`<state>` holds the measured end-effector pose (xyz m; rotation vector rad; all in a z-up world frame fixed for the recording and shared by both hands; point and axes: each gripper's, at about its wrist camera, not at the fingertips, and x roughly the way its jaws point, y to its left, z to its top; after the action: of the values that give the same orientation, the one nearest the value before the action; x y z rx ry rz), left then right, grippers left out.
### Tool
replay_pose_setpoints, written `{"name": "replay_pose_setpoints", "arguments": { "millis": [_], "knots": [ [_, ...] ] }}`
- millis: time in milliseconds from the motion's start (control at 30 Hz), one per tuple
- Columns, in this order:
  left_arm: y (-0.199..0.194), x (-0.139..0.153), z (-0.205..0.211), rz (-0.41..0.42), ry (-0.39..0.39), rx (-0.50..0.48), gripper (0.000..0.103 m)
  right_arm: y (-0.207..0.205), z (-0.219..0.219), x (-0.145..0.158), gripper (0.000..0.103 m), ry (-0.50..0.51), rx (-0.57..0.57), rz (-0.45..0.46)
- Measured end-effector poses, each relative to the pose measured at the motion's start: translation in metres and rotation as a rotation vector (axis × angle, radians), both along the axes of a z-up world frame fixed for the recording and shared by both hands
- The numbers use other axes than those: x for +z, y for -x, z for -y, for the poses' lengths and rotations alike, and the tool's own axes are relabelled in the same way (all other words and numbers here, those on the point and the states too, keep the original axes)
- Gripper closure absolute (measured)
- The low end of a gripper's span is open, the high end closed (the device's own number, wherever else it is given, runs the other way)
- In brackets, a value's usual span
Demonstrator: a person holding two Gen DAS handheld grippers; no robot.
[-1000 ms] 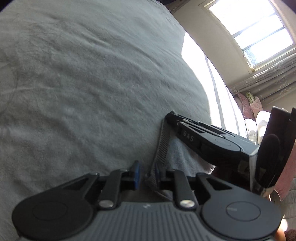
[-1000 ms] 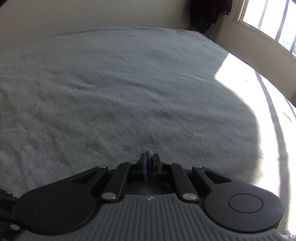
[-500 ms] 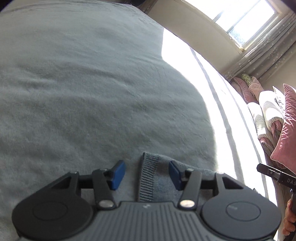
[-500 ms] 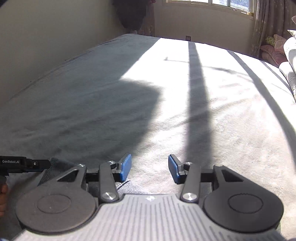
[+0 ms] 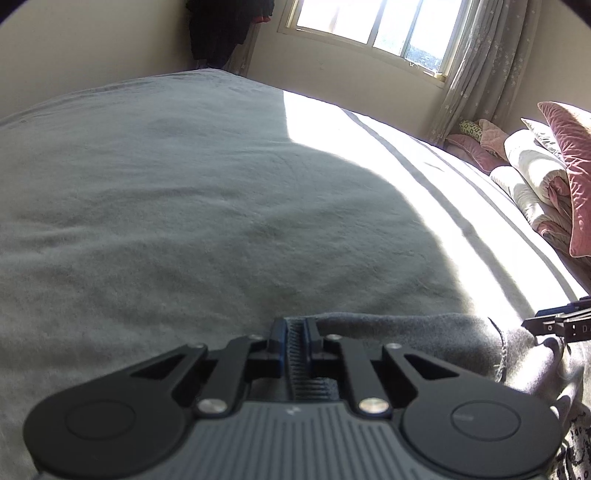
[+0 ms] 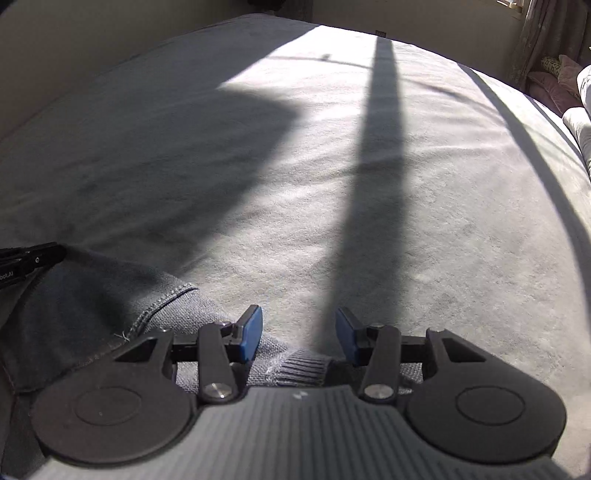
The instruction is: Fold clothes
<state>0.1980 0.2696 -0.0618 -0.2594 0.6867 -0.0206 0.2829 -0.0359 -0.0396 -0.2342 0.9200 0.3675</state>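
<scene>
A grey garment (image 5: 424, 332) lies bunched at the near edge of a grey bed cover (image 5: 166, 221). My left gripper (image 5: 295, 332) is closing its jaws, and the blue pads press on the garment's ribbed hem (image 5: 297, 354). The tip of the right gripper (image 5: 561, 325) shows at the right edge of that view. In the right wrist view my right gripper (image 6: 299, 334) stands open over the sunlit cover (image 6: 406, 240). A ribbed cuff (image 6: 303, 369) lies low between its fingers, untouched by the pads. The grey garment (image 6: 92, 306) spreads to the left, up to the left gripper's tip (image 6: 29, 258).
Rolled white bedding (image 5: 535, 177) and a pink cushion (image 5: 576, 166) are stacked at the bed's right side. A window (image 5: 369, 26) with a curtain (image 5: 469, 74) is behind the bed. Dark clothes (image 5: 225, 29) hang in the far corner. A wall runs along the left.
The left jaws opened around the ribbed hem, then closed on it, and the view rolled level. The right gripper let go of the fabric, opened and swung right over the sunlit cover.
</scene>
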Motion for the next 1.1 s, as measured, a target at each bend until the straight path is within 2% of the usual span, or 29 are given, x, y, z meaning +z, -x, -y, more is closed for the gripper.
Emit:
{"name": "replay_pose_setpoints", "arguments": {
  "millis": [133,333,500,533,567,600,667,700,767,833,900,1100],
  "knots": [
    [0.001,0.000,-0.005,-0.008,0.026,-0.001,0.097,0.019,-0.001,-0.012,0.055,0.035,0.015,0.004],
    [0.003,0.000,-0.010,-0.013,0.053,-0.002,0.099,0.036,0.006,-0.021,0.054,0.026,0.010,0.037],
    [0.002,-0.003,-0.015,-0.010,0.095,-0.002,0.101,0.025,0.009,-0.018,0.054,-0.001,0.009,-0.022],
    [0.002,-0.004,-0.016,-0.009,0.101,-0.002,0.101,0.023,0.010,-0.017,0.056,-0.008,0.012,-0.035],
    [0.002,-0.004,-0.017,-0.008,0.107,-0.001,0.101,0.020,0.010,-0.015,0.068,-0.015,0.016,-0.048],
    [0.003,-0.004,-0.017,-0.006,0.111,0.001,0.101,0.019,0.009,-0.013,0.088,-0.010,0.025,-0.048],
    [0.005,-0.003,-0.016,0.002,0.118,0.010,0.102,0.019,0.002,-0.008,0.094,0.032,0.034,-0.015],
    [0.006,-0.001,-0.016,0.009,0.122,0.016,0.102,0.022,-0.002,-0.004,0.096,0.047,0.028,0.035],
    [0.008,0.001,-0.017,0.028,0.125,0.032,0.102,0.028,-0.007,0.004,0.097,0.055,0.005,0.143],
    [0.011,0.004,-0.019,0.054,0.126,0.050,0.102,0.037,-0.011,0.011,0.097,0.038,-0.004,0.311],
    [0.014,0.007,-0.021,0.077,0.118,0.070,0.102,0.042,-0.016,0.010,0.097,0.037,0.006,0.422],
    [0.007,-0.001,-0.024,0.025,0.118,0.075,0.102,0.037,-0.012,-0.005,0.096,0.085,0.031,0.300]
  ]
}}
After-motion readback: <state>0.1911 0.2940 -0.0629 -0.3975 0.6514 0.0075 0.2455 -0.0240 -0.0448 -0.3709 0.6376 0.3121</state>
